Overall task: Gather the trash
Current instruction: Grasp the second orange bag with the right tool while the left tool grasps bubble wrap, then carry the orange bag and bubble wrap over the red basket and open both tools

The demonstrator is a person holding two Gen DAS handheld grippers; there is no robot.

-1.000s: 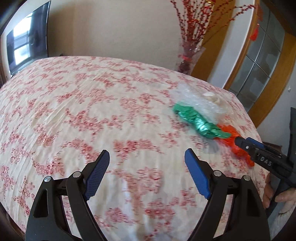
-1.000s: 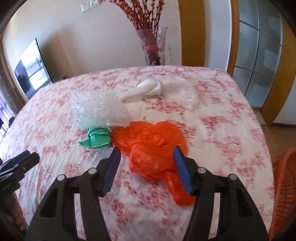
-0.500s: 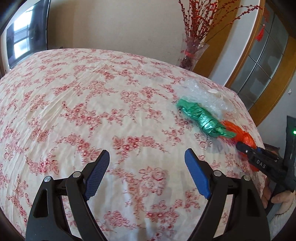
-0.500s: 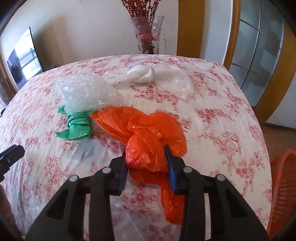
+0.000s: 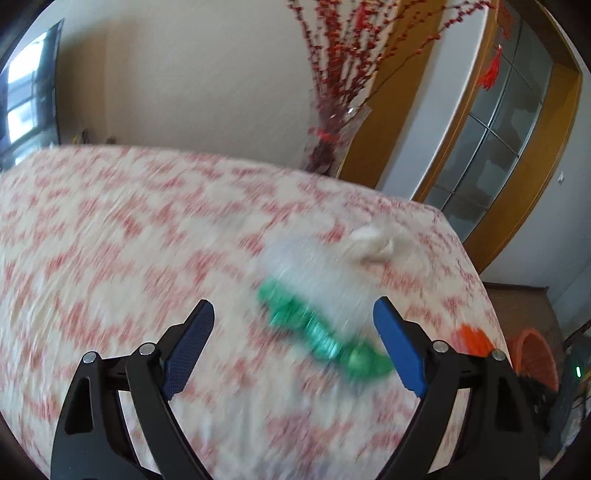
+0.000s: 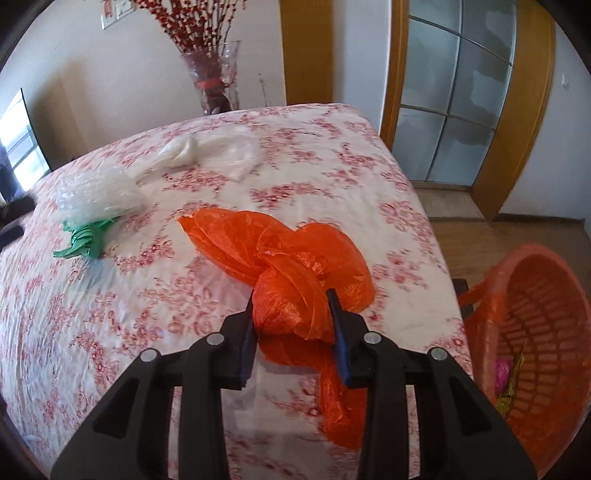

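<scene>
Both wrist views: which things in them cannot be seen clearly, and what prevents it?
- Left wrist view: motion blur smears the green bag, the clear wrap and the bedspread pattern.
- Left wrist view: the orange bag is mostly hidden behind the left gripper.
- Right wrist view: the basket is cut by the edge; its contents are too small to identify.
- Right wrist view: the right gripper covers the orange bag's middle.

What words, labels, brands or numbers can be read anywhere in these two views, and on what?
None can be read. The orange bag, green wrapper and orange basket show no print; the wall plate is unmarked.
</scene>
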